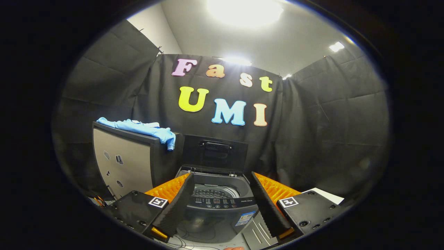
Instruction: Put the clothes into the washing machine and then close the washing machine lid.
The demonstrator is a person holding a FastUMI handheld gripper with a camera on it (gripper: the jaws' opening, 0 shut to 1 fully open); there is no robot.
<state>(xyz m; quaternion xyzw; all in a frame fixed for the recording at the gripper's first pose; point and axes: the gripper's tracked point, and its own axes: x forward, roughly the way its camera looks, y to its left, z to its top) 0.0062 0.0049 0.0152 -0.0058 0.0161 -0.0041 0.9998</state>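
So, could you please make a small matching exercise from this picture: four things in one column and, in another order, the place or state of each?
Things:
1. blue clothes
2. washing machine lid
3. washing machine
4. gripper

Places or states:
A. raised upright behind the drum opening
B. fingers spread open, holding nothing
C. lying on top of the grey cabinet
D. standing just ahead of the fingers, between them

Pairs: 1-C, 2-A, 3-D, 4-B

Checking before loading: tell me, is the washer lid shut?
No, the washer lid stands raised behind the open drum, beyond the open fingers.
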